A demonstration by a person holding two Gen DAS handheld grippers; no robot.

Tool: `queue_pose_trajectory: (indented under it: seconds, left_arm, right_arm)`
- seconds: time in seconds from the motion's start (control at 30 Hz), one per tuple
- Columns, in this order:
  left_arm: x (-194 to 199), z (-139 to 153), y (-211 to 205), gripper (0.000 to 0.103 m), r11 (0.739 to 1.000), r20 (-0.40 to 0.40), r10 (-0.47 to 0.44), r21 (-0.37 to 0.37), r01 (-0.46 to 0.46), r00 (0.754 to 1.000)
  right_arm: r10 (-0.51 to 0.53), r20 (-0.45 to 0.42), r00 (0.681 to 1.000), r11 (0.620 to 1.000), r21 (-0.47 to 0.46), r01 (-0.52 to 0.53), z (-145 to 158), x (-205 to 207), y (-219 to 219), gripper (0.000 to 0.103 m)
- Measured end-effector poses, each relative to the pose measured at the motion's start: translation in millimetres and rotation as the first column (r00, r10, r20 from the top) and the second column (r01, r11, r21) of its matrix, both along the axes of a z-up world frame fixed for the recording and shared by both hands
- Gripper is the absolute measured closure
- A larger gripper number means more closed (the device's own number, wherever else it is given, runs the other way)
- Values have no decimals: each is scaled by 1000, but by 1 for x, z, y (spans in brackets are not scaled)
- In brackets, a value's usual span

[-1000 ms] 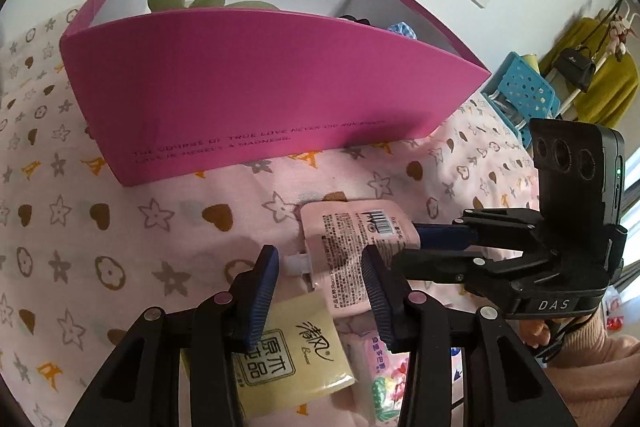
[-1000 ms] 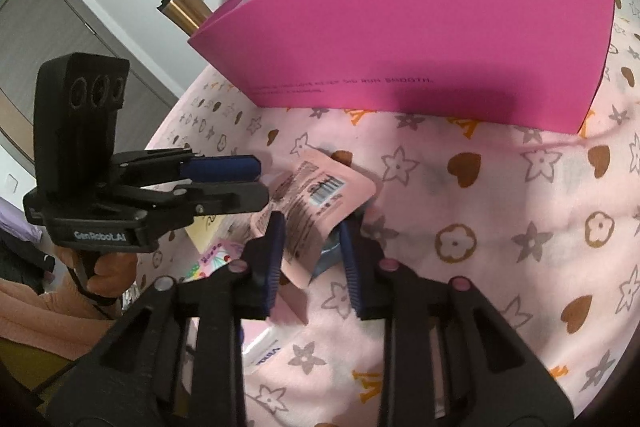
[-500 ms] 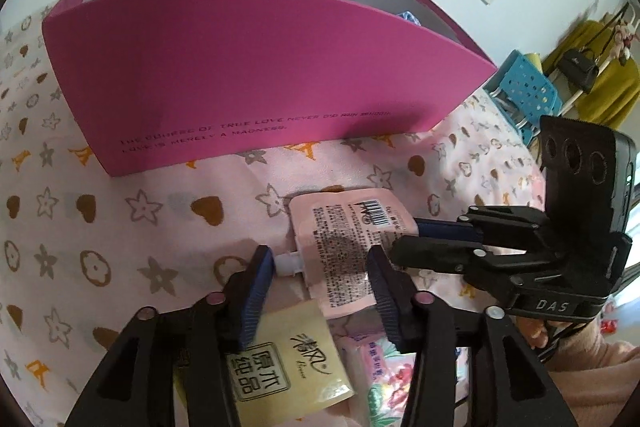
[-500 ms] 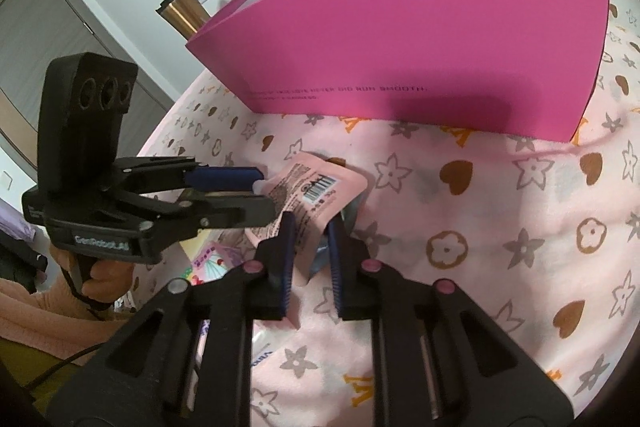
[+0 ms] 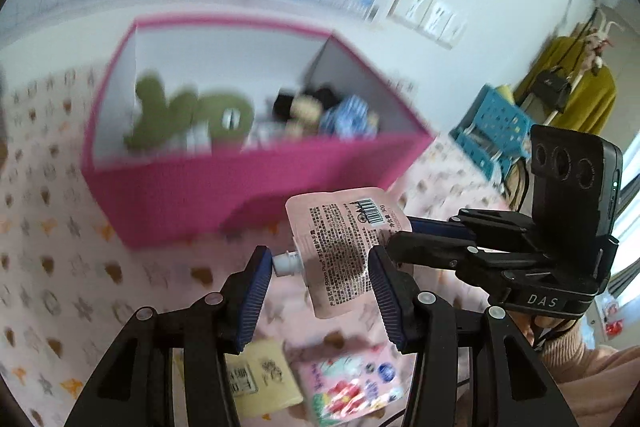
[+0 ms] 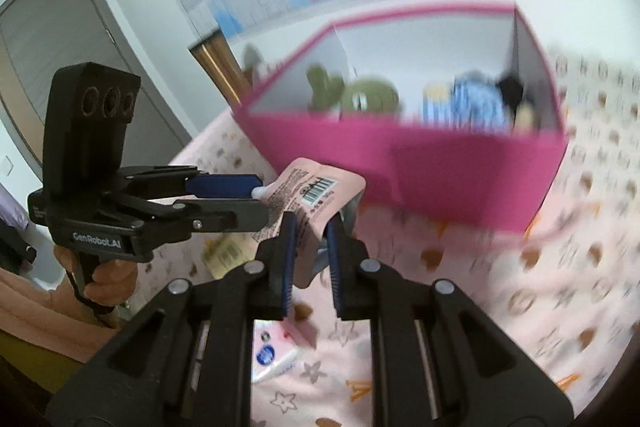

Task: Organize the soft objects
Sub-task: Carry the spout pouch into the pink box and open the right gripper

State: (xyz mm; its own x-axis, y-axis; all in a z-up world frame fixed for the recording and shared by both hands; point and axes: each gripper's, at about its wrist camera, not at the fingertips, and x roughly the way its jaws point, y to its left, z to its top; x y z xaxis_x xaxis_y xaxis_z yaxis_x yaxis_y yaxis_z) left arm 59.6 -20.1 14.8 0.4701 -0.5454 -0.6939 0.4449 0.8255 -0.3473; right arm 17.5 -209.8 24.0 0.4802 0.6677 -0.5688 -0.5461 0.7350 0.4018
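step in hand: carry the pale pink spouted plastic pouch [image 5: 344, 247] up and over into the open magenta cardboard box [image 6: 460, 167].
pouch: lifted clear of the pink star-and-heart patterned cloth [image 5: 60, 267], in front of the box and lower than its rim.
right gripper [image 6: 310, 247]: clenched on the pouch's edge, its jaws having just been closing on it.
left gripper [image 5: 320, 279]: brackets the pouch, one pad at the white spout [image 5: 286, 263], the other at the pouch's side; whether it presses I cannot tell.
doing it well: clear the box's near wall before lowering; aim for bare floor beside the green plush toy [image 5: 188, 115]; release only once inside.
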Motion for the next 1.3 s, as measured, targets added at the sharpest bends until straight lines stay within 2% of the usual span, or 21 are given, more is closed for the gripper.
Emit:
queue_pose_trajectory:
  seconds: [0.2, 0.4, 0.6, 0.87, 1.07, 1.3]
  left_arm:
    - [19, 38, -4, 53, 1000, 107, 9, 13, -10, 994]
    - [46, 51, -12, 53, 998, 143, 31, 51, -38, 989]
    - [73, 44, -14, 53, 995, 124, 50, 76, -59, 991]
    - [94, 21, -16, 55, 993, 60, 59, 104, -65, 996]
    - [95, 16, -12, 55, 992, 43, 73, 98, -77, 996]
    - [73, 23, 0, 55, 996, 63, 67, 55, -71, 996]
  right_arm:
    - [-23, 97, 995, 1000, 2, 23, 35, 16, -2, 86]
    - [-44, 125, 991, 999, -6, 45, 44, 47, -1, 86]
    - [-50, 114, 992, 998, -28, 54, 40, 73, 1, 86]
    - [-61, 47, 997, 995, -79, 65, 17, 100, 7, 85]
    - [-101, 40, 994, 985, -138, 106, 7, 101, 9, 84]
    - [-97, 42, 994, 989, -106, 101, 9, 82, -1, 82]
